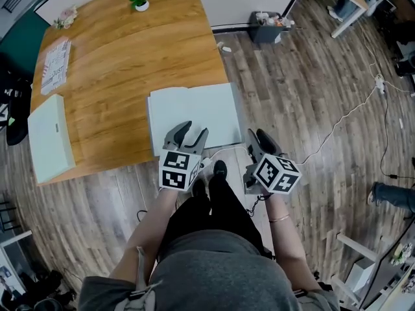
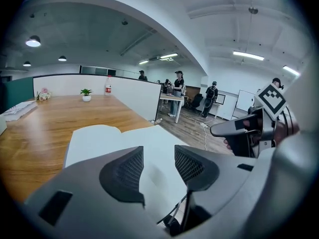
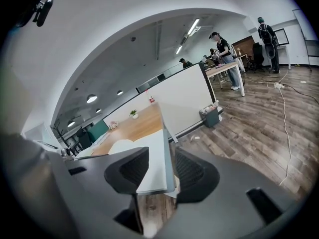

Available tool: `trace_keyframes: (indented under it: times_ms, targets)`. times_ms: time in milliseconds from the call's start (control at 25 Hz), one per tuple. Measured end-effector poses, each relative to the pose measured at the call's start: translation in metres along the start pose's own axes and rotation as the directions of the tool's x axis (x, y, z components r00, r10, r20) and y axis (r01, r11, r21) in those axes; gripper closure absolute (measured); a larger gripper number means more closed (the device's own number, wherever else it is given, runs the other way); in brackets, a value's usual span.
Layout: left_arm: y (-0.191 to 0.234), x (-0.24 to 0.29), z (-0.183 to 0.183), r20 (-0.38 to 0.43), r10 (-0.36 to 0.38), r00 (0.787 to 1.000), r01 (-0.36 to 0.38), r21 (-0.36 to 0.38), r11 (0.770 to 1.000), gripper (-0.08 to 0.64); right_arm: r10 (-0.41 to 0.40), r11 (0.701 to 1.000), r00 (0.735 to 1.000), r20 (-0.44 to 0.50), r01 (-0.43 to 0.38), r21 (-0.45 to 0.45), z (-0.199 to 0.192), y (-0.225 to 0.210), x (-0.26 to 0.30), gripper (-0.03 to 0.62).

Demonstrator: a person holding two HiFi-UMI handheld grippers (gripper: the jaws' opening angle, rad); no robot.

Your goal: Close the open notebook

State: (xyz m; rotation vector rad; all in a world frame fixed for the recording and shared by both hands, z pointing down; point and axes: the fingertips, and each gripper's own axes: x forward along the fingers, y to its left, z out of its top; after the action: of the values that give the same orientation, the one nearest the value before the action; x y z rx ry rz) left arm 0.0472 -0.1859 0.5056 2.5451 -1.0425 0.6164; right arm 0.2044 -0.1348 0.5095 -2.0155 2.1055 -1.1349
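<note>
The open notebook (image 1: 194, 111) lies flat with blank white pages on the near right corner of the wooden table (image 1: 123, 63). My left gripper (image 1: 193, 133) hangs over the notebook's near edge, open, with nothing between its pads. In the left gripper view the pages (image 2: 112, 138) spread out beyond the open left gripper (image 2: 158, 158). My right gripper (image 1: 259, 137) is off the table, just right of the notebook's near right corner, also open. In the right gripper view that corner of the notebook (image 3: 153, 158) shows through the gap of the right gripper (image 3: 162, 167), untouched by either pad.
A closed pale book (image 1: 50, 138) and a magazine (image 1: 56, 63) lie at the table's left edge. A small potted plant (image 1: 141, 2) stands at the far side. A grey bin (image 1: 269, 26) and cables (image 1: 350, 118) are on the floor. Several people stand in the background (image 2: 178, 81).
</note>
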Motion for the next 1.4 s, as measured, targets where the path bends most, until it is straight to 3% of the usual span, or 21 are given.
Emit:
trace_keyframes:
  times_ms: [600, 1120, 1400]
  targets:
    - [0.014, 0.016, -0.022, -0.070, 0.051, 0.996, -0.057, -0.080, 0.995, 0.357, 0.083, 0.997, 0.982, -0.172, -0.081, 0.017, -0.017, -0.008, 0.048, 0.403]
    - [0.012, 0.017, -0.024, -0.086, 0.074, 0.994, -0.080, -0.065, 0.995, 0.357, 0.169, 0.986, 0.934, -0.316, -0.158, 0.059, -0.041, -0.007, 0.067, 0.388]
    - [0.011, 0.018, -0.025, -0.089, 0.077, 0.993, -0.082, -0.059, 0.995, 0.357, 0.218, 0.976, 0.913, -0.345, -0.198, 0.092, -0.043, -0.003, 0.069, 0.443]
